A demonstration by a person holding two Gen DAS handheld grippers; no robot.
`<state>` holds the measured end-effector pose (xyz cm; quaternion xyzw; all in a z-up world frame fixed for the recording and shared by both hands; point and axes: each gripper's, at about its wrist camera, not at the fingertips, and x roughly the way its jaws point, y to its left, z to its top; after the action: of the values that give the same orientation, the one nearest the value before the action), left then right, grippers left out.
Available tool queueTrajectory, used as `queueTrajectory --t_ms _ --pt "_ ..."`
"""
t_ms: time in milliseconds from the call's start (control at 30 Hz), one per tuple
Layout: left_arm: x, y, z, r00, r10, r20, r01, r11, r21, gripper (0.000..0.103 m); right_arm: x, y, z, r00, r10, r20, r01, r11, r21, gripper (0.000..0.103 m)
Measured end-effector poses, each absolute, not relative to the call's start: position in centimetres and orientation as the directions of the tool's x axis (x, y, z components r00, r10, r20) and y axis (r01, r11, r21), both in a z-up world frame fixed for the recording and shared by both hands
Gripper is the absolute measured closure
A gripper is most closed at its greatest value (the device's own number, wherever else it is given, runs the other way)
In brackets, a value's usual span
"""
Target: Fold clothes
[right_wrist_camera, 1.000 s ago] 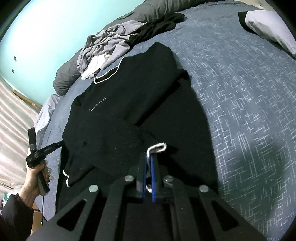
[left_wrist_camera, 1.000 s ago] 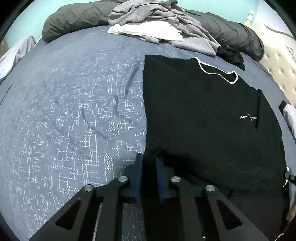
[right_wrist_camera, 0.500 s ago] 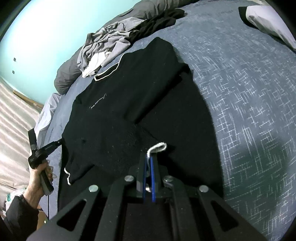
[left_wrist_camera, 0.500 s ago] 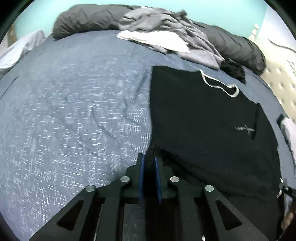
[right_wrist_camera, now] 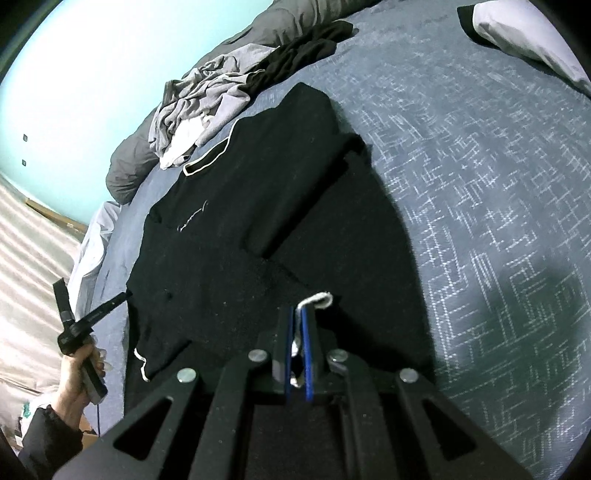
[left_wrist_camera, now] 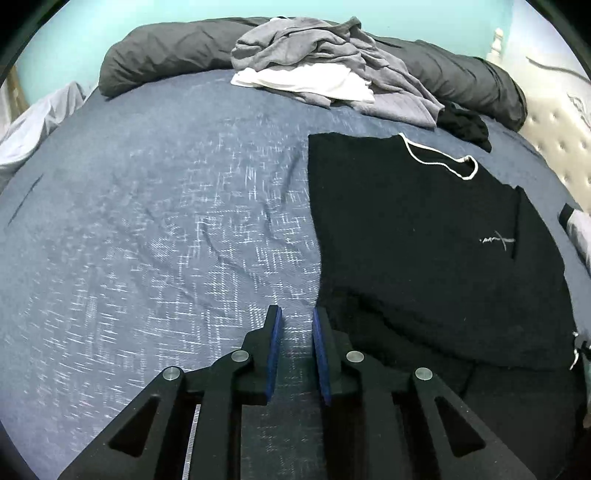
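Observation:
A black shirt (left_wrist_camera: 417, 236) with a white-trimmed collar lies flat on the blue bedsheet (left_wrist_camera: 147, 240), one sleeve folded across its body (right_wrist_camera: 258, 206). My left gripper (left_wrist_camera: 295, 314) hovers at the shirt's near left edge. Its jaws are opening and only sheet shows between them; the right finger sits just beside the black cloth. My right gripper (right_wrist_camera: 298, 310) is shut on the shirt's white-trimmed cuff (right_wrist_camera: 317, 298), which pokes out above the blue pads. In the right wrist view a hand (right_wrist_camera: 79, 373) holds the left gripper (right_wrist_camera: 92, 317) at the shirt's far side.
A pile of grey and white clothes (left_wrist_camera: 325, 70) and a small black garment (left_wrist_camera: 465, 125) lie at the far end, against a rolled dark grey duvet (left_wrist_camera: 166, 51). A tufted headboard (left_wrist_camera: 554, 147) is on the right. A pillow (right_wrist_camera: 528, 33) lies at the top right.
My left jaws held the shirt's black edge before; they have parted and the cloth is out of them. The right gripper keeps its hold on the cuff and has not moved.

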<state>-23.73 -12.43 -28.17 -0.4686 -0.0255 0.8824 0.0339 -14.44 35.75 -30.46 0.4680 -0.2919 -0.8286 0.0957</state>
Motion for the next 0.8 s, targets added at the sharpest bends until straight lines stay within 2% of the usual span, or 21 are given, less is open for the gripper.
queueTrajectory --t_ms 200,233,333,400,433,567,600,633,733,800 --pt "-23.1 -12.5 -27.4 -0.597 0.107 -0.795 -0.019 -0.993 -0.119 0.084 -14.5 35.9 -30.6 -0.539 -0.434 -0.722 -0.118 -0.81 0.575 0.098" --pt "-23.0 -12.5 -27.2 -0.61 0.107 -0.785 -0.018 -0.992 -0.121 0.08 -14.5 35.9 -30.7 -0.538 -0.434 -0.723 -0.119 -0.809 0.575 0.098" --pt "-23.1 -12.0 -27.0 -0.614 0.114 -0.781 -0.032 -0.992 -0.119 0.058 -14.6 35.9 -30.7 -0.534 -0.435 -0.725 -0.121 -0.81 0.574 0.098" --pt "-23.5 -11.6 -27.4 -0.601 0.126 -0.79 -0.043 -0.991 -0.125 0.057 -14.6 36.0 -30.8 -0.531 -0.434 -0.728 -0.125 -0.81 0.574 0.097" --pt "-23.6 -11.6 -27.6 -0.595 0.134 -0.793 -0.046 -0.99 -0.133 0.057 -14.6 36.0 -30.9 -0.529 -0.434 -0.729 -0.128 -0.809 0.574 0.096" --pt "-24.4 -12.1 -28.0 -0.586 0.187 -0.789 -0.016 -0.976 -0.219 0.057 -14.7 36.1 -31.1 -0.525 -0.44 -0.729 -0.132 -0.804 0.58 0.078" --pt "-24.7 -12.0 -28.2 -0.579 0.192 -0.792 -0.017 -0.974 -0.224 0.057 -14.7 36.0 -31.1 -0.523 -0.442 -0.729 -0.128 -0.805 0.58 0.078" --pt "-24.9 -12.0 -28.4 -0.572 0.198 -0.796 -0.018 -0.973 -0.229 0.058 -14.7 35.9 -31.1 -0.521 -0.441 -0.731 -0.125 -0.807 0.577 0.078" --pt "-25.2 -12.6 -28.7 -0.565 0.237 -0.79 -0.009 -0.959 -0.282 0.092 -14.9 35.6 -31.1 -0.515 -0.447 -0.731 -0.115 -0.809 0.576 0.078" --pt "-25.2 -13.0 -28.9 -0.561 0.253 -0.788 0.001 -0.952 -0.306 0.093 -14.9 35.4 -31.1 -0.513 -0.446 -0.733 -0.105 -0.815 0.57 0.078"
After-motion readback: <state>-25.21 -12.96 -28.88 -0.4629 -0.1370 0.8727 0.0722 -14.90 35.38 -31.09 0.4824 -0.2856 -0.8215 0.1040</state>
